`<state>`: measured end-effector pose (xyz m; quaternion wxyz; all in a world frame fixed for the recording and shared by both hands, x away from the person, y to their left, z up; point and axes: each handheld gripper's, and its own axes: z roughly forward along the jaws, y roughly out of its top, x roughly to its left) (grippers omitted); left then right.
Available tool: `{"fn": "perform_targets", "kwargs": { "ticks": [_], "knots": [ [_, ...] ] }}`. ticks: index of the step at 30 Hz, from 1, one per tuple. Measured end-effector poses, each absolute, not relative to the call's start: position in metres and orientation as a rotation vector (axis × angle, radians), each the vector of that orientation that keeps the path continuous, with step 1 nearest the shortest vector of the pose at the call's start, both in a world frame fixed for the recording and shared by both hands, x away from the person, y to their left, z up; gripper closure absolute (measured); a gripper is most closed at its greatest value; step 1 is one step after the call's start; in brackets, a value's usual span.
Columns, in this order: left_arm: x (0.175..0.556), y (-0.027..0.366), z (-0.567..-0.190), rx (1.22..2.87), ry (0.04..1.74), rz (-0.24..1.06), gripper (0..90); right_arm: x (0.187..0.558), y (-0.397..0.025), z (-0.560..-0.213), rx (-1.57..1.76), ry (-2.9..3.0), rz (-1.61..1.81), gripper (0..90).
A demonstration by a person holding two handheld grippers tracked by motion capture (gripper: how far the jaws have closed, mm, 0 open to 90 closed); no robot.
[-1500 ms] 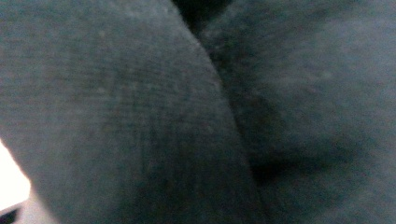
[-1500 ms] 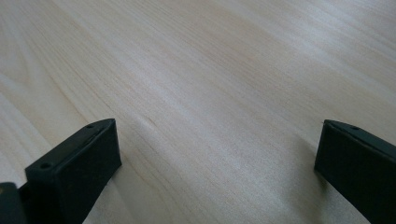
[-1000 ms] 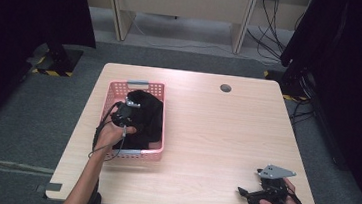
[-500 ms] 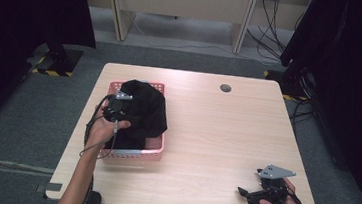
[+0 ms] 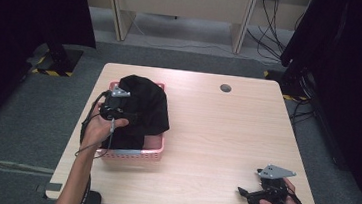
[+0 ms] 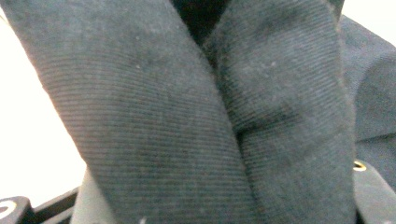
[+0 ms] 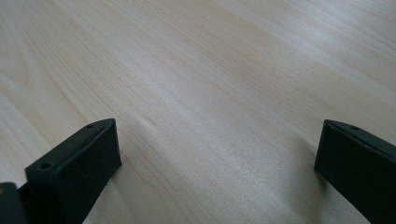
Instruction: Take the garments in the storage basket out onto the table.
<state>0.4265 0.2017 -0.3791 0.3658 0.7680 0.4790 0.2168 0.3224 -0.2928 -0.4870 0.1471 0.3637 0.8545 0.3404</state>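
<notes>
A black garment (image 5: 144, 104) rises in a bunch out of a pink basket (image 5: 134, 153) on the left half of the table. My left gripper (image 5: 117, 105) is at the garment's left side, shut on the cloth and holding it up. In the left gripper view, ribbed dark fabric (image 6: 196, 116) hangs in two folds between the jaws. My right gripper (image 5: 243, 193) lies low over the table's front right corner, held by a hand. Its jaws stand wide apart, open, with bare wood between them (image 7: 215, 149).
The light wooden table (image 5: 216, 135) has a round cable hole (image 5: 225, 88) near its far edge. Dark curtains flank both sides. Wooden furniture legs and cables (image 5: 272, 20) sit on the floor beyond.
My left gripper has moved up and toward the basket's far end with the black garment, pulling more cloth up out of the basket. The right gripper has stayed put.
</notes>
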Motion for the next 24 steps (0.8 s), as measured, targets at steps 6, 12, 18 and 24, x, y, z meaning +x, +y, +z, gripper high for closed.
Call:
{"fn": "perform_targets", "kwargs": {
  "ticks": [6, 12, 18, 24],
  "knots": [
    [0.422, 0.199, -0.367, 1.981, 1.193, 0.565, 38.9, 0.323, -0.293, -0.487, 1.047, 2.459, 0.981, 0.6],
    [0.425, 0.196, -0.36, 1.989, 1.17, 0.531, 38.9, 0.323, -0.293, -0.487, 1.048, 2.458, 0.981, 0.6],
    [0.426, 0.191, -0.347, 2.002, 1.152, 0.524, 38.9, 0.323, -0.293, -0.487, 1.048, 2.458, 0.981, 0.6],
    [0.424, 0.184, -0.335, 2.025, 1.122, 0.526, 38.8, 0.323, -0.293, -0.487, 1.048, 2.459, 0.98, 0.6]
  ]
}}
